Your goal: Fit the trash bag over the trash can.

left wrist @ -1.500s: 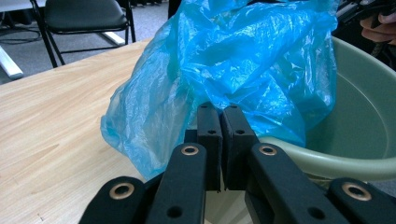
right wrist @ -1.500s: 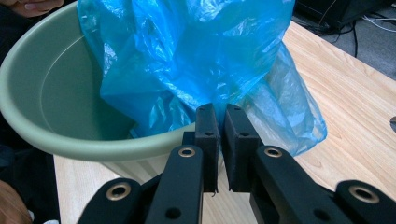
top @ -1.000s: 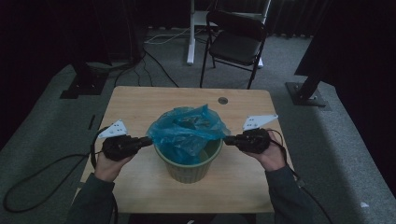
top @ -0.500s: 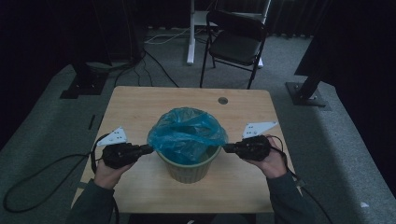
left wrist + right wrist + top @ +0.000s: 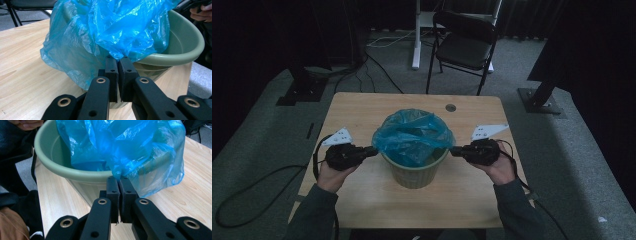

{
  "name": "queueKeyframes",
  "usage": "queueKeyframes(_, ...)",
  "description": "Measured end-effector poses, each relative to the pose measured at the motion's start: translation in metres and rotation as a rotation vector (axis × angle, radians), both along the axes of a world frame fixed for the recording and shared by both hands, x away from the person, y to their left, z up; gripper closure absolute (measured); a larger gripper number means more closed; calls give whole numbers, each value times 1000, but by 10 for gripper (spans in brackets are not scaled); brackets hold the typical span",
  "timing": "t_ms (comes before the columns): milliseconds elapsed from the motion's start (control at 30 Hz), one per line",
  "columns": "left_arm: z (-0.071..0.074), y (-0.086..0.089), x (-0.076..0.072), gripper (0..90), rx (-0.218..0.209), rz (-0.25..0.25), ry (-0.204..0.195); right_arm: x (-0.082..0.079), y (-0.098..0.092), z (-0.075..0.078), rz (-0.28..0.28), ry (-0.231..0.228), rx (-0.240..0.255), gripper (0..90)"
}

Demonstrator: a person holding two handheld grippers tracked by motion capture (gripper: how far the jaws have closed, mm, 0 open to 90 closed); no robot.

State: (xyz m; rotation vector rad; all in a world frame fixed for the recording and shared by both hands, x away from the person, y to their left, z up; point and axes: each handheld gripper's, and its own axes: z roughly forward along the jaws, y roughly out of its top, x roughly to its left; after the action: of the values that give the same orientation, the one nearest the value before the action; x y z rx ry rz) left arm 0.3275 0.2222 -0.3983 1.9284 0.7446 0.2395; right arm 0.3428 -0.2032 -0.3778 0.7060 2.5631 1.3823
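A green plastic bin [image 5: 414, 172] stands in the middle of the wooden table [image 5: 362, 107], with a blue plastic bag [image 5: 412, 132] spread in its mouth. My left gripper [image 5: 374, 149] is at the bin's left side, shut on the bag's edge. My right gripper [image 5: 452, 149] is at the bin's right side, also shut on the bag's edge. In the left gripper view the jaws [image 5: 118, 60] pinch a fold of the bag [image 5: 112, 30] just outside the bin's rim [image 5: 180, 42]. In the right gripper view the jaws [image 5: 117, 180] pinch the bag [image 5: 120, 142] at the rim [image 5: 62, 167].
A black folding chair [image 5: 464, 45] stands behind the table. The tabletop has a small round hole [image 5: 450, 107] near its far edge. Cables [image 5: 242, 200] lie on the floor at the left, and dark stand bases [image 5: 539, 97] sit at both sides.
The bag stood bunched and tall above the bin a second ago; now it lies lower and wider across the mouth. Both grippers have stayed at the bin's sides, still pinching the bag.
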Motion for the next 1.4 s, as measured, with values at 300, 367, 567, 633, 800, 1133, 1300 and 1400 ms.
queueKeyframes(300,-1,-2,9,857,0,27,-8,4,-2,-3,-15,3,2,876)
queueKeyframes(367,-3,-2,8,858,9,24,-6,4,-1,-4,-15,7,-5,876)
queueKeyframes(567,-8,-5,6,857,17,9,8,4,-1,-8,-11,14,-9,876)
queueKeyframes(633,-9,-5,6,857,8,8,13,4,0,-10,-6,18,-15,876)
queueKeyframes(800,-13,-5,5,857,8,1,22,4,6,-20,4,38,-47,877)
queueKeyframes(1133,-19,0,4,820,11,15,39,4,2,-22,-7,42,-44,872)
queueKeyframes(1300,-15,4,-1,701,-2,19,21,1,-7,-15,-22,24,-7,708)
queueKeyframes(1400,-12,12,-5,661,-17,26,8,0,-12,-11,-16,16,30,624)
